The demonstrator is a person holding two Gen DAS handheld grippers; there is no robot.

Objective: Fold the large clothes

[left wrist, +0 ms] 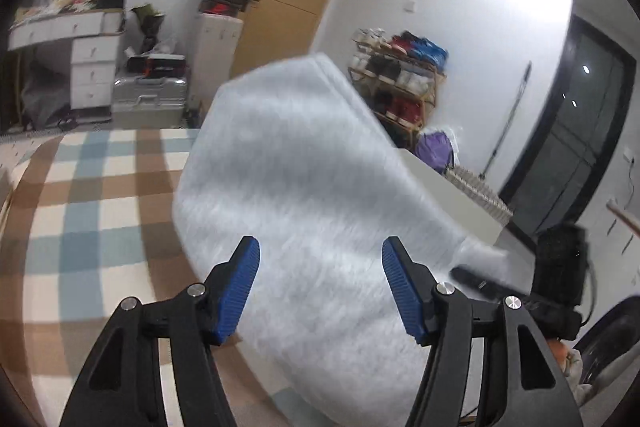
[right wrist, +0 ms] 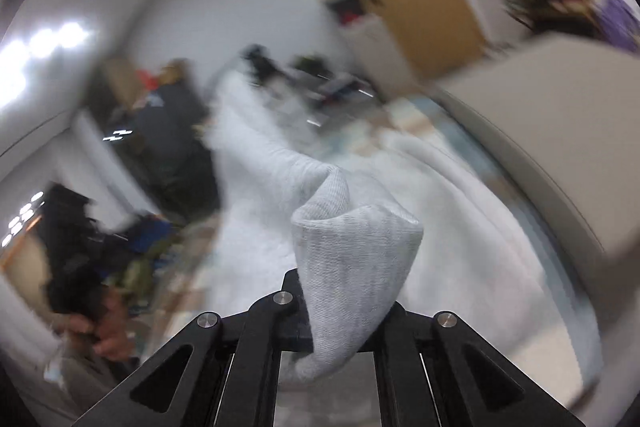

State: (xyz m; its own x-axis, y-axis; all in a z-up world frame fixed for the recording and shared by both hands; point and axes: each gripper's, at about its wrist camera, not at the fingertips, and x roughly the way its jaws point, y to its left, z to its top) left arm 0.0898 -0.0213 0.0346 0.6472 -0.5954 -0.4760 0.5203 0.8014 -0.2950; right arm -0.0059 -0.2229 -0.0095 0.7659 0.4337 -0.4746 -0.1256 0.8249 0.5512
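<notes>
While the right claw (right wrist: pixel 344 291) is clamped on a bunched fold of the white garment (right wrist: pixel 352 247), we keep the left claw (left wrist: pixel 320 287) spread wide and empty, its blue pads (left wrist: pixel 240 291) clear of the cloth. From the left wrist view, the garment (left wrist: pixel 304 187) hangs lifted in front of the left claw, above a checked bed cover (left wrist: pixel 80 207); from the right wrist view, the rest of it trails down and away from the grip toward that surface. Both views are blurred, so we cannot tell which edge or corner is held.

We judge the fabric to be a soft, fairly thick knit: limp, light for its bulk, not fragile, and unlikely to slip from ribbed pads. It will sag and bunch wherever it is unsupported. We therefore advise taking hold at an edge or corner, not mid-panel, with the left claw opposite the right grip, so that the cloth spans flat between the two. A single layer should be pinched; several layers gathered together would probably carry a crease into the fold.
</notes>
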